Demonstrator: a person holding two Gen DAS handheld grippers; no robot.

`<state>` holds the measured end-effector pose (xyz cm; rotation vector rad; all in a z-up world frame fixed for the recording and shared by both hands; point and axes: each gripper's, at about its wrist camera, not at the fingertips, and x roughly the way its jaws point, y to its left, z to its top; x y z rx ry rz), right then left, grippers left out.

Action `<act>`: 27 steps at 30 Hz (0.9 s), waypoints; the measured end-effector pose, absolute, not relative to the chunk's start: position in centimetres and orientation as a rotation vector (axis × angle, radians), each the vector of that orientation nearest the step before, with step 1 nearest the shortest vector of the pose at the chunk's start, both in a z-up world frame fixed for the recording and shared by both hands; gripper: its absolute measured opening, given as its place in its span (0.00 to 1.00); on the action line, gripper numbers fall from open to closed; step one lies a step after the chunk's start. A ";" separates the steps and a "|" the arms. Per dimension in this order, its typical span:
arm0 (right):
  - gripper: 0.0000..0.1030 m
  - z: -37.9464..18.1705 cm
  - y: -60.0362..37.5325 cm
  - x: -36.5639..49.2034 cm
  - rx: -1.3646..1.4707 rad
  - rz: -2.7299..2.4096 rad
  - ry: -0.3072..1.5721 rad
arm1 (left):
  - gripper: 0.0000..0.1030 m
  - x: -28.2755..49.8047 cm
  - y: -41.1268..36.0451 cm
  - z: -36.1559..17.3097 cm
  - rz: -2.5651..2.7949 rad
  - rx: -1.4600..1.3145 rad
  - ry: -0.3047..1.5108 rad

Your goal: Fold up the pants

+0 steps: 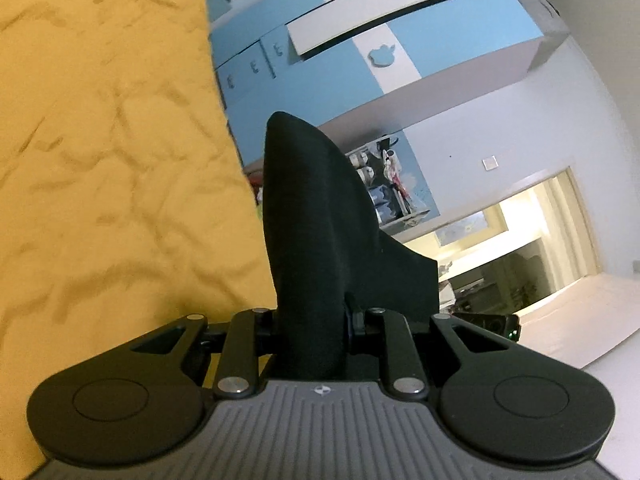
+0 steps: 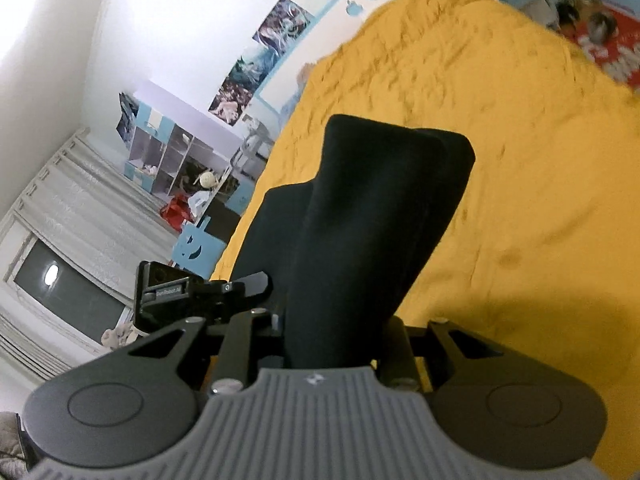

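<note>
The black pants (image 1: 312, 216) hang from my left gripper (image 1: 310, 332), which is shut on the cloth and held up above the yellow bedspread (image 1: 112, 152). In the right wrist view the pants (image 2: 372, 224) drape forward out of my right gripper (image 2: 332, 332), also shut on the cloth, over the yellow bedspread (image 2: 500, 168). The fingertips of both grippers are hidden by the fabric. The left gripper's body (image 2: 172, 292) shows at the left of the right wrist view, close beside the right one.
A blue and white wardrobe (image 1: 360, 40) stands beyond the bed's edge, with a doorway (image 1: 520, 248) to the right. Blue shelves (image 2: 168, 156), posters (image 2: 260, 60), a window (image 2: 68, 300) and a red item (image 2: 612, 48) lie around the bed.
</note>
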<state>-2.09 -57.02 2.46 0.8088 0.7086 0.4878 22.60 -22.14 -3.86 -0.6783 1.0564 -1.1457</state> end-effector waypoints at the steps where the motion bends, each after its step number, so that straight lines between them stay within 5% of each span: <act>1: 0.18 2.5 -58.1 -1.0 0.812 0.485 0.707 | 0.24 23.3 -23.0 -3.9 -1.146 -0.677 1.059; 7: 0.18 0.7 -63.1 5.0 0.816 0.466 0.727 | 0.24 27.2 -27.1 -6.5 -1.120 -0.670 1.102; 19: 0.21 -12.9 -66.5 12.1 0.966 0.356 0.874 | 0.25 32.8 -30.0 -18.3 -0.969 -0.629 1.298; 22: 0.26 -15.9 -67.0 12.8 1.025 0.334 0.879 | 0.43 32.7 -29.3 -20.5 -0.940 -0.643 1.306; 27: 0.27 -19.0 -68.7 10.8 1.120 0.355 0.841 | 0.41 31.6 -27.0 -21.7 -0.949 -0.731 1.284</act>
